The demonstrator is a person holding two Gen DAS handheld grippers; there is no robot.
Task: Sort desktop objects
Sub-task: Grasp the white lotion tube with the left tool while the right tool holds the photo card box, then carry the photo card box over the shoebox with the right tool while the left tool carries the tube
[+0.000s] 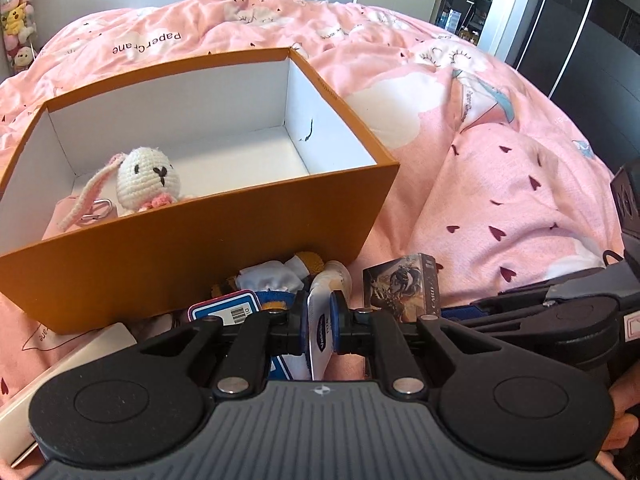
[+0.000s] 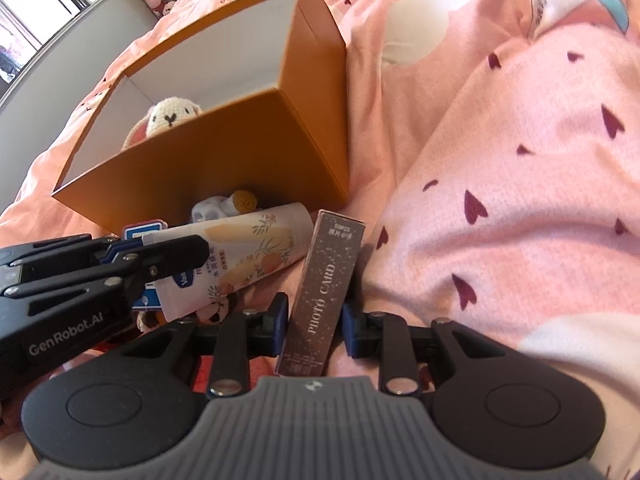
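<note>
My left gripper (image 1: 320,316) is shut on the flat crimped end of a white hand-cream tube (image 1: 327,280). The tube (image 2: 248,252) lies slanted over the pile in front of the orange box (image 1: 192,256). My right gripper (image 2: 314,320) is shut on a brown photo card box (image 2: 332,264), which stands upright on the quilt just right of the tube. The same card box (image 1: 402,288) shows its printed face in the left wrist view. Inside the orange box, at its left end, sits a white crocheted bunny (image 1: 148,180). The left gripper (image 2: 176,256) comes in from the left in the right wrist view.
A blue-and-white card (image 1: 224,312) and a small knitted doll with white fabric (image 1: 276,276) lie against the orange box's front wall. A white flat box (image 1: 60,368) lies at the lower left. A pink quilt (image 1: 500,184) covers the bed, bulging on the right.
</note>
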